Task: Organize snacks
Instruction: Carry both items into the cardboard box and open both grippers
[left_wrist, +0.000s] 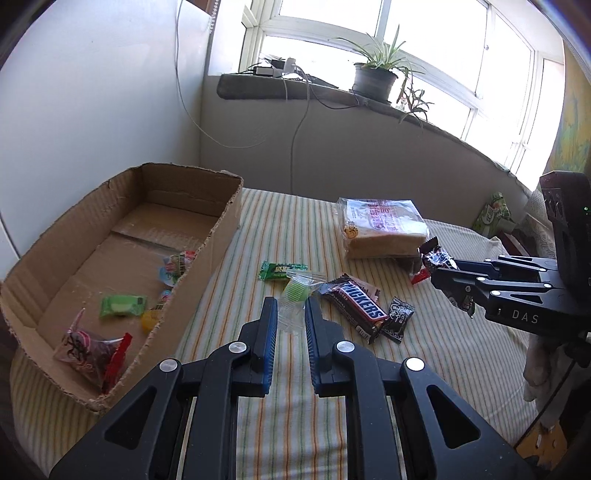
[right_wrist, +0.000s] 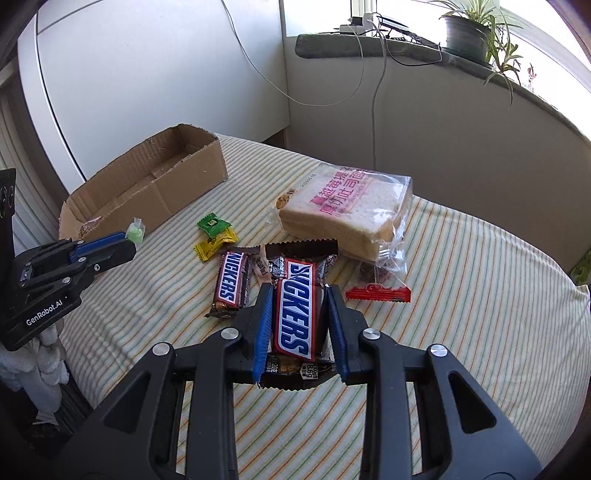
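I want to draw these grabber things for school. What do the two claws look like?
Both are black plastic with chunky angular frames, triangle-shaped cutouts and round silver bolts. Each finger carries a ribbed blue pad on its inner face. The left claw has white "GenRobot.AI" lettering on its side, seen from the right wrist camera. The right claw shows white letters "DAS" on its body in the left wrist view. No sleeves or cables on them show.

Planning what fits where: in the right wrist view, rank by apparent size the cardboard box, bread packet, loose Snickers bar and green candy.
1. Cardboard box
2. Bread packet
3. Loose Snickers bar, though it lies nearer the camera than the rest
4. Green candy
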